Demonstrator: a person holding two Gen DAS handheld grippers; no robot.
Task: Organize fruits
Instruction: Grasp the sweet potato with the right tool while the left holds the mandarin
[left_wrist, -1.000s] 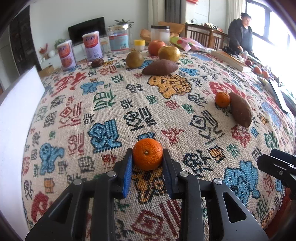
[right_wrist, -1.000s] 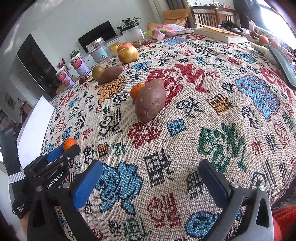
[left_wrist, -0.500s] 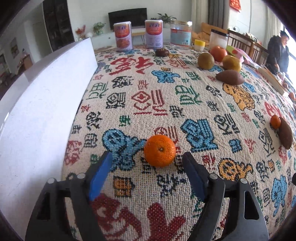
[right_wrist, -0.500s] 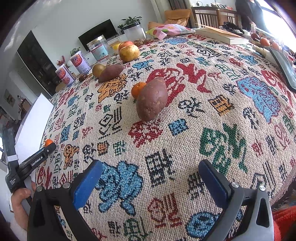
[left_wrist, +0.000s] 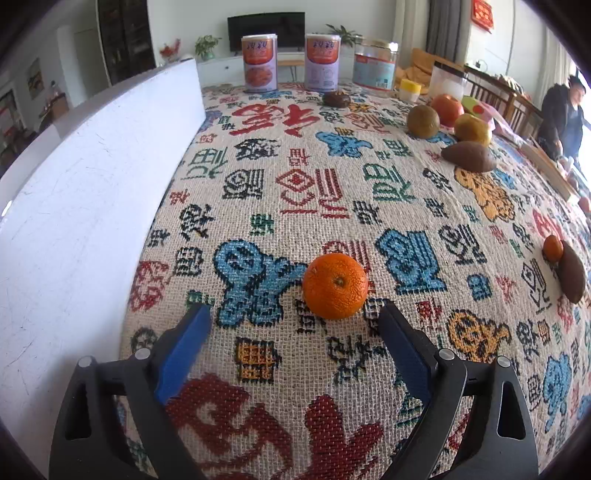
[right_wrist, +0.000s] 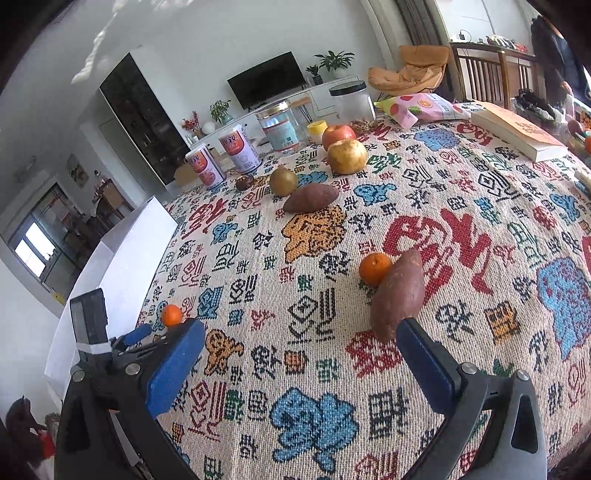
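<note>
An orange (left_wrist: 335, 286) rests on the patterned tablecloth (left_wrist: 295, 192) just past the tips of my left gripper (left_wrist: 293, 310). Its jaws are opening; the blue pads stand wide and touch nothing. The right wrist view shows that orange (right_wrist: 172, 315) beside the left gripper (right_wrist: 144, 332) at the table's left edge. My right gripper (right_wrist: 301, 326) is open over the cloth, empty, its right fingertip close to a sweet potato (right_wrist: 399, 295) with a second orange (right_wrist: 375, 268) against it. Farther back lie another sweet potato (right_wrist: 311, 198), a brown round fruit (right_wrist: 283, 181), a yellow apple (right_wrist: 347, 156) and a red apple (right_wrist: 338, 134).
A white board (left_wrist: 74, 221) runs along the table's left edge. Two cans (left_wrist: 259, 62), a glass jar (left_wrist: 375, 66) and a small dark object (left_wrist: 336, 99) stand at the back. A book (right_wrist: 517, 129) and a snack bag (right_wrist: 424, 107) lie far right. A person (left_wrist: 561, 114) stands beyond.
My left gripper let go of the orange, which now sits on the cloth, and its jaws spread wide after swinging toward the white board. The right gripper rose and moved forward toward the sweet potato.
</note>
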